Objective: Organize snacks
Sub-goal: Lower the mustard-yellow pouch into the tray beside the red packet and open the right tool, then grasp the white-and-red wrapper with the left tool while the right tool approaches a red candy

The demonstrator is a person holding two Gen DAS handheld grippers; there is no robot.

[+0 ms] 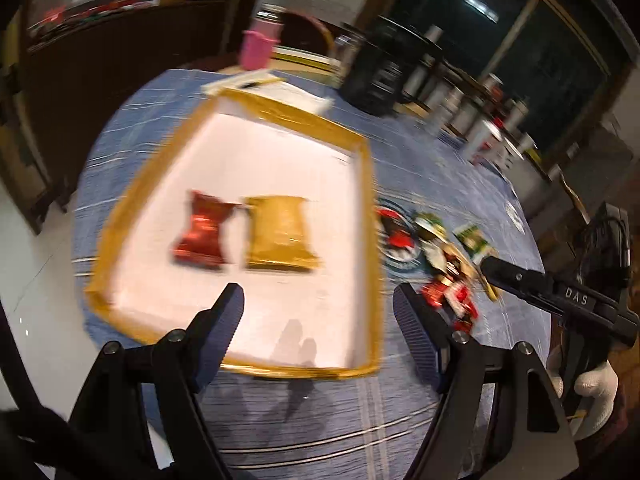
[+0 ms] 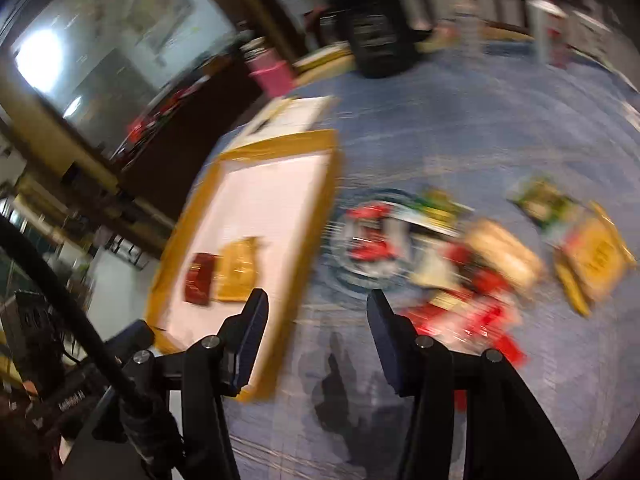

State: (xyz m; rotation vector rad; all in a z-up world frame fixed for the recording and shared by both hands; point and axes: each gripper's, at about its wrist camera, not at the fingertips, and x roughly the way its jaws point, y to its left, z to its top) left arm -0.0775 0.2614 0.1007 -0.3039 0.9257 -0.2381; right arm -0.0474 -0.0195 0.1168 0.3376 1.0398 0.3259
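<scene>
Blue worktop [image 1: 304, 408] held my tray [image 1: 362, 216] with two snacks inside; loose snack pile [image 2: 460, 292] lay at three o'clock. Both hand-held grippers, left [image 1: 318, 300] and right [image 2: 318, 306], were open and empty. Next pick needed one packet.

Left gripper [image 1: 318, 304] is hanging open over the near edge of a white tray with a gold rim [image 1: 370, 240], nothing between its jaws. A crinkly red snack packet [image 1: 202, 232] and a gold foil packet [image 1: 280, 234] are lying side by side inside. Loose red and green wrappers [image 1: 444, 264] are sitting on the blue striped tablecloth [image 1: 360, 420] beside it.
</scene>
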